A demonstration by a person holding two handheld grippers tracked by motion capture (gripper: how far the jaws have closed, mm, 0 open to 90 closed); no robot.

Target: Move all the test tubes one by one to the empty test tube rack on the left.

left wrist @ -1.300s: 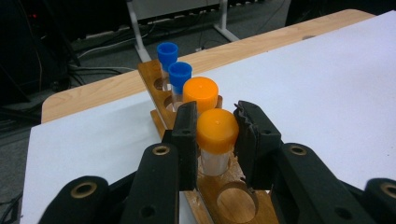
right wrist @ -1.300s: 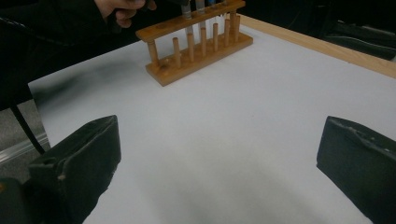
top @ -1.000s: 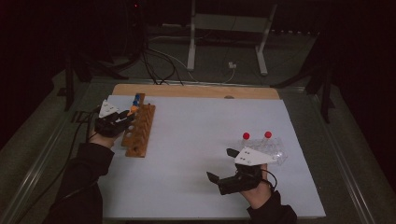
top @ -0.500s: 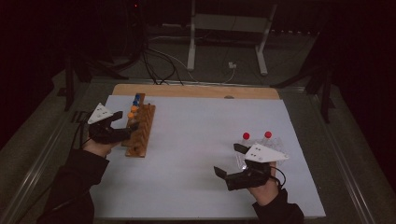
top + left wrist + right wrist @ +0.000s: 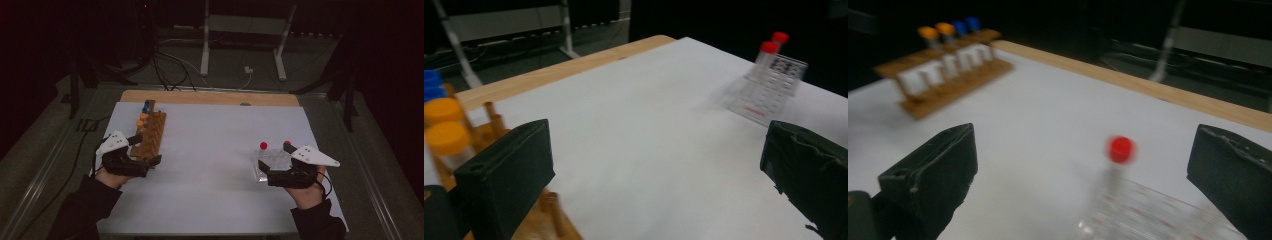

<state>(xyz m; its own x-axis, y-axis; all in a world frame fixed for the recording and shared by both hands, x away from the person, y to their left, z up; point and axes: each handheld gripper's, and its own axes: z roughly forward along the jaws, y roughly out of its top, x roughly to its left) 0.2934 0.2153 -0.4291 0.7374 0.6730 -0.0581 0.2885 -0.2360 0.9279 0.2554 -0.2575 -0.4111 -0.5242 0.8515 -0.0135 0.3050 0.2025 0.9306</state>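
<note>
A wooden rack (image 5: 152, 131) stands at the table's left and holds orange-capped tubes (image 5: 142, 119) and blue-capped tubes (image 5: 146, 105) at its far end. My left gripper (image 5: 146, 150) sits at the rack's near end. Its jaws have just been opening, and they stand wide with nothing between them. In the left gripper view the orange caps (image 5: 445, 135) lie beside the left gripper's (image 5: 656, 150) left jaw. At the right, a clear plastic rack (image 5: 272, 159) carries two red-capped tubes (image 5: 263, 145). My right gripper (image 5: 268, 173) is open at its near side. A red cap (image 5: 1121, 149) stands ahead of the right gripper (image 5: 1083, 150), untouched.
White paper (image 5: 215, 150) covers the table, and a strip of bare wood (image 5: 210, 97) runs along the far edge. Beyond it are a metal stand (image 5: 245, 45) and cables (image 5: 170, 65) on the dark floor.
My left gripper drew back along the wooden rack toward its near end, and its jaws spread apart. My right gripper shifted right, up to the clear rack.
</note>
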